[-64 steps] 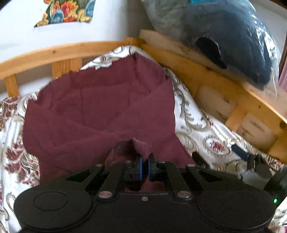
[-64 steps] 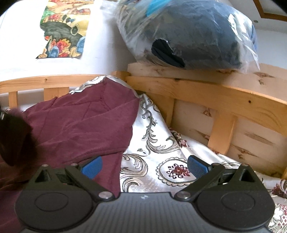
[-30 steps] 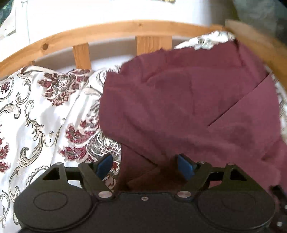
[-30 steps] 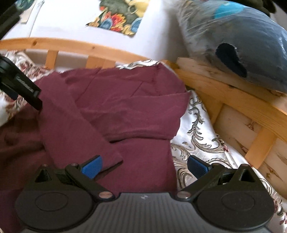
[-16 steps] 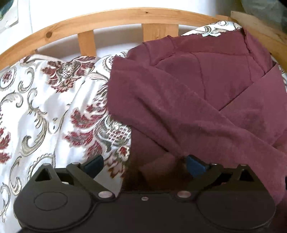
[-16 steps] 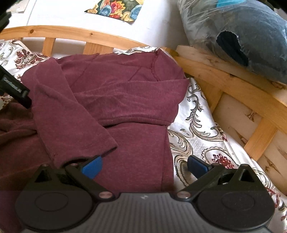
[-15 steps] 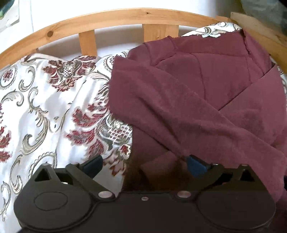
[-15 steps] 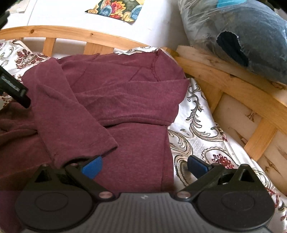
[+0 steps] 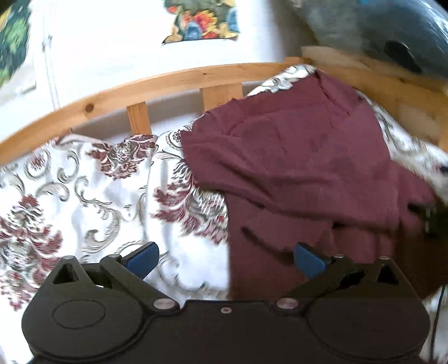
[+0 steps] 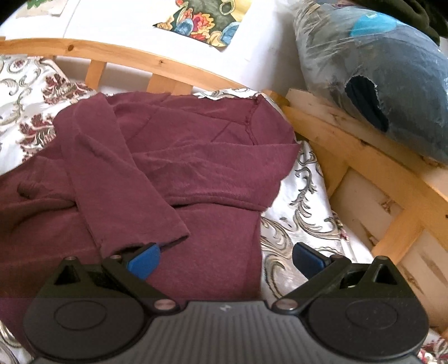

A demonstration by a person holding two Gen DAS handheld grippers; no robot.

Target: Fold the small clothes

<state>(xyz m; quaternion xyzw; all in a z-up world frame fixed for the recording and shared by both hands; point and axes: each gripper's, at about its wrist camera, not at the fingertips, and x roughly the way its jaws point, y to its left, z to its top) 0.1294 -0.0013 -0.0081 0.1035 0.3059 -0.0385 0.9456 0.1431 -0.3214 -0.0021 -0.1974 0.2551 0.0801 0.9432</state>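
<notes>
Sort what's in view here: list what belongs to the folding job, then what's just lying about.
Part of the job:
- maroon top, sleeves folded across its front
- left gripper, open
- right gripper, open

Just lying about:
- patterned bedspread
- wooden bed rail
- bagged dark bundle on the rail
- colourful picture on the wall

Maroon top (image 10: pixel 196 156) lies on the patterned bedspread (image 10: pixel 302 224) w/ both sleeves folded across its front. Right gripper (image 10: pixel 224 259) hovers over its lower edge, jaws wide, nothing btwn them. Bagged dark bundle (image 10: pixel 392 84) sits on the wooden bed rail (image 10: pixel 364 156).
</notes>
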